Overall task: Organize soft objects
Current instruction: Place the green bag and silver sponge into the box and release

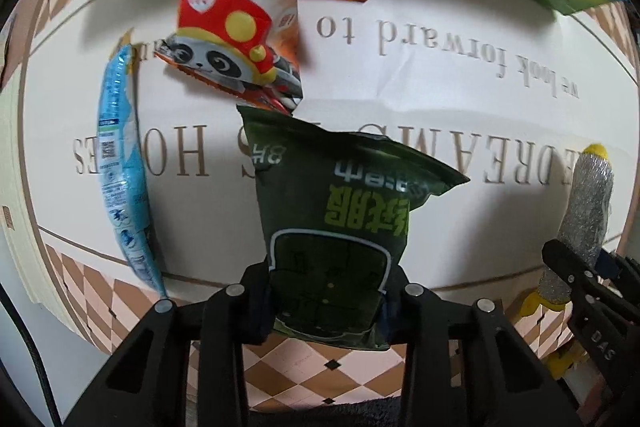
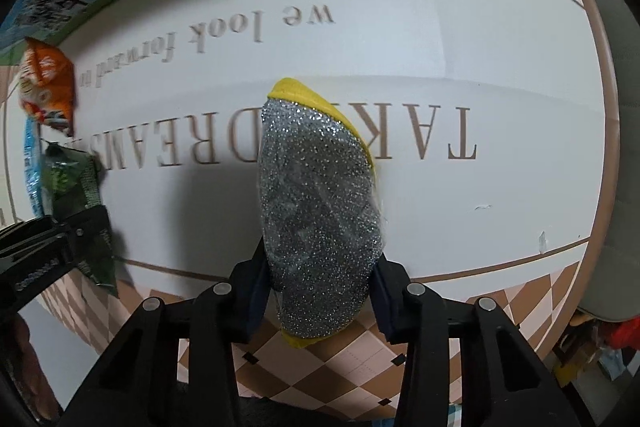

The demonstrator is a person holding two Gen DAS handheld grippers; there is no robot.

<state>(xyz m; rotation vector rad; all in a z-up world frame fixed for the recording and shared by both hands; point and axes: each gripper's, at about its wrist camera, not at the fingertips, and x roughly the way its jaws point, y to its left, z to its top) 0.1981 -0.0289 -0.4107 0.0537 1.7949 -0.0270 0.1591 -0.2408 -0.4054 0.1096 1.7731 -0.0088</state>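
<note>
Left claw (image 1: 326,301) clamped on dark green crinkly snack bag (image 1: 340,211), right claw (image 2: 320,297) squeezing glittery silver yellow-edged sponge (image 2: 318,203) above lettered white bench (image 2: 460,47).

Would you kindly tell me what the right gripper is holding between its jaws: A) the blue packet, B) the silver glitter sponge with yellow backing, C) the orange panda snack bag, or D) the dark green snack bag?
B: the right wrist view shows the silver glitter sponge squeezed in the right gripper.
</note>
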